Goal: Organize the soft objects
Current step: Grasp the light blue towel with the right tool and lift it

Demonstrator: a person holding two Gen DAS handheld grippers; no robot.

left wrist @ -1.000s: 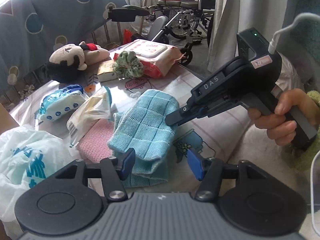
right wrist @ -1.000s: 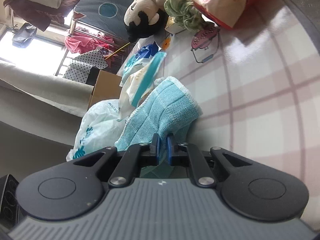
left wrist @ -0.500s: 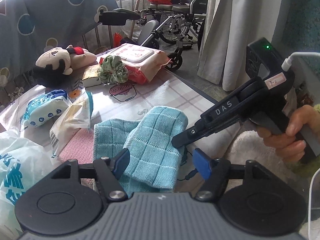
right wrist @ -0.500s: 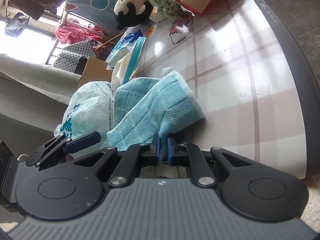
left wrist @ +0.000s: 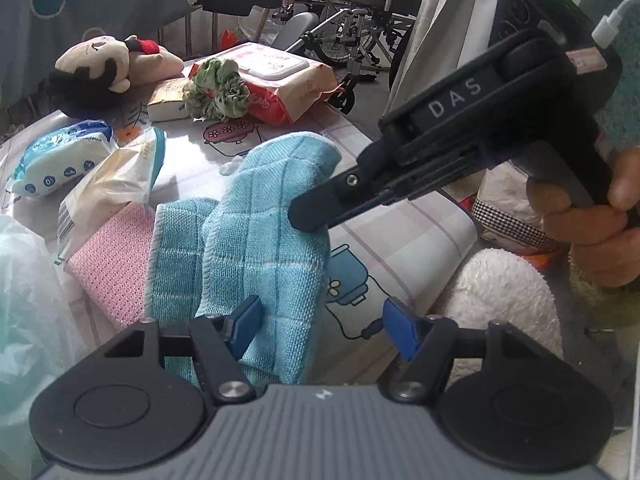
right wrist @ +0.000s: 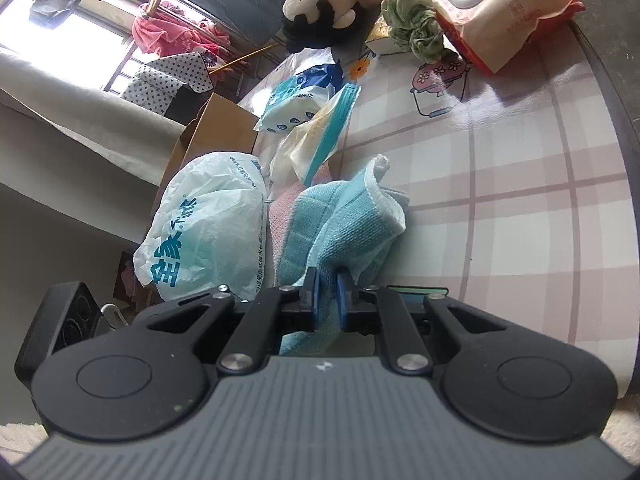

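A light blue checked cloth (left wrist: 272, 208) lies folded on the table, partly over a pink cloth (left wrist: 112, 256). My right gripper (right wrist: 328, 300) is shut on the blue cloth (right wrist: 344, 232) and holds its near edge raised. In the left wrist view the right gripper (left wrist: 304, 220) pinches the cloth from the right, with a hand on its handle. My left gripper (left wrist: 324, 332) hovers low over the cloth's near end. Its jaws are closing; the cloth's hem lies between them beside the left finger (left wrist: 248, 328), and the pads do not press on it.
At the table's far end lie a plush doll (left wrist: 100, 68), a green scrunchie (left wrist: 216, 92) and a wet-wipes pack (left wrist: 276, 68). Tissue packs (left wrist: 56, 156) and a white plastic bag (right wrist: 208, 220) sit left. A white fluffy item (left wrist: 500, 292) lies past the table's (right wrist: 500, 200) near edge.
My right gripper has lifted the blue cloth's edge higher, bunching it. My left gripper has dropped closer to the cloth's near end, and its jaws stand a little wider than a second ago.
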